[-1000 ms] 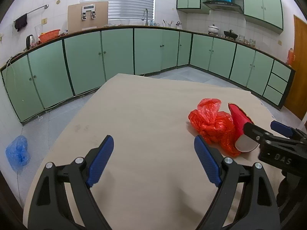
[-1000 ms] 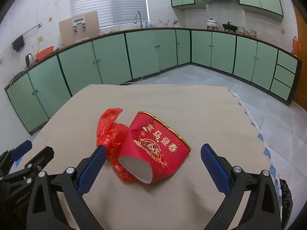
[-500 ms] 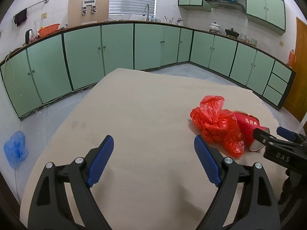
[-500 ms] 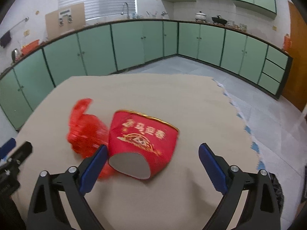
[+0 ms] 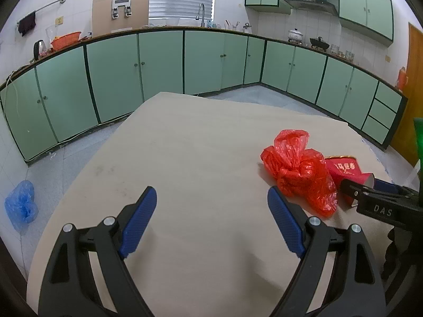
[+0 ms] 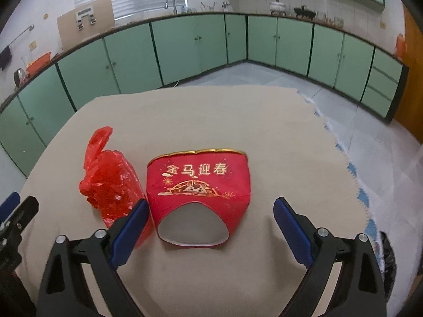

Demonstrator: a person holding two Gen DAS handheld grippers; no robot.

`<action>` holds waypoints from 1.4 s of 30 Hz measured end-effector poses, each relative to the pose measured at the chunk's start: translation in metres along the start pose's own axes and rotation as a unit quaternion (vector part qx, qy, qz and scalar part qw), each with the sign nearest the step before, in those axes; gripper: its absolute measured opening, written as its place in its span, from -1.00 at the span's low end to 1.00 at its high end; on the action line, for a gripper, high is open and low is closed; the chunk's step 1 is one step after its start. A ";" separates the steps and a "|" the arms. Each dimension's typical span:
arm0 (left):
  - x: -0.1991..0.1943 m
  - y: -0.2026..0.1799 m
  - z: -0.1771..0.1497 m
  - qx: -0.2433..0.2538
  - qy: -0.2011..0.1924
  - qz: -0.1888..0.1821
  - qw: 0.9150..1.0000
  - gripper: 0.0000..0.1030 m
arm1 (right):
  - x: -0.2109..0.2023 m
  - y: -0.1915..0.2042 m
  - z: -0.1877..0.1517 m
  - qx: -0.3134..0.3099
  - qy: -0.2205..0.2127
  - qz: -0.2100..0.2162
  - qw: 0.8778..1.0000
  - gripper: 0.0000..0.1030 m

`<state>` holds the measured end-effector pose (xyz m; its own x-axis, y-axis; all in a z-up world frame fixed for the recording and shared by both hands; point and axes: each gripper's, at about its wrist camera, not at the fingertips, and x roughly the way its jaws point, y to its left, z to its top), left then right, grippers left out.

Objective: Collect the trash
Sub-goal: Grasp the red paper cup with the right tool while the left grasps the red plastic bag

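A: What lay on the worktop [image 6: 264, 121], biggest thing first?

B: A red paper cup [image 6: 198, 185], on its side at the centre of the right view, base toward the camera, gold rim away. Just left of it, seemingly touching, sat a crumpled red bag [image 6: 111, 182]. In the left view both sat at the right edge: bag [image 5: 298, 169] in front, cup [image 5: 346, 169] half hidden behind.

A: And the tools?

B: The right tool [image 6: 208, 229] had its jaws wide apart and held nothing; the cup's base lay between the blue pads, the left pad [image 6: 129, 227] overlapping the bag's lower edge. The left tool [image 5: 211, 222] was also spread and empty over bare worktop, well left of the trash.

A: How would you have taken the cup well?

B: I judged the cup the target. I'd have slid the right tool forward so both pads straddled the body, kept the left pad off the bag so plastic wasn't pinched in, and closed gently, since thin paper would likely crush or roll.

A: Anything else?

B: A blue bag [image 5: 19, 206] on the floor, lower left of the left view.
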<state>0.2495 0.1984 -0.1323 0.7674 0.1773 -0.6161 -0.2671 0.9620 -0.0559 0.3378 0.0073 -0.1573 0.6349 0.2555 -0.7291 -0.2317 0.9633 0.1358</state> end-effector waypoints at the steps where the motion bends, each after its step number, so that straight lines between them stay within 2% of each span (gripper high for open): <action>1: 0.001 0.000 0.000 0.000 0.001 0.000 1.000 0.61 | 0.001 -0.001 0.000 0.002 0.004 0.008 1.000 0.39; 9: 0.005 -0.013 0.002 0.007 0.004 -0.008 1.000 0.61 | -0.015 -0.019 -0.004 0.015 -0.021 0.011 1.000 0.37; 18: 0.016 -0.067 0.008 0.023 0.009 -0.053 0.998 0.61 | -0.038 -0.061 -0.016 0.026 -0.041 -0.027 0.998 0.37; 25: 0.040 -0.103 0.017 0.034 0.024 -0.057 0.998 0.61 | -0.044 -0.075 -0.019 0.022 -0.048 -0.047 0.997 0.37; 29: 0.054 -0.115 0.018 0.043 0.042 -0.055 0.997 0.59 | -0.042 -0.082 -0.020 0.039 -0.046 -0.045 0.997 0.37; 32: 0.063 -0.120 0.016 0.052 0.062 -0.046 0.996 0.31 | -0.040 -0.083 -0.020 0.039 -0.044 -0.044 0.997 0.37; 34: 0.065 -0.120 0.016 0.054 0.068 -0.044 0.995 0.27 | -0.041 -0.082 -0.020 0.032 -0.044 -0.045 0.998 0.37; 36: 0.067 -0.119 0.015 0.055 0.074 -0.042 0.995 -0.04 | -0.038 -0.078 -0.019 0.024 -0.039 -0.048 0.998 0.37; 38: 0.069 -0.117 0.017 0.052 0.077 -0.041 0.995 -0.22 | -0.037 -0.078 -0.022 0.021 -0.035 -0.050 0.998 0.37; 42: 0.070 -0.112 0.019 0.041 0.076 -0.038 0.995 -0.42 | -0.032 -0.078 -0.020 0.025 -0.025 -0.053 0.998 0.37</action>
<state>0.3444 0.1070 -0.1540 0.6843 0.0751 -0.7253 -0.1573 0.9865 -0.0463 0.3209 -0.0780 -0.1576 0.6910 0.1536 -0.7064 -0.1236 0.9879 0.0939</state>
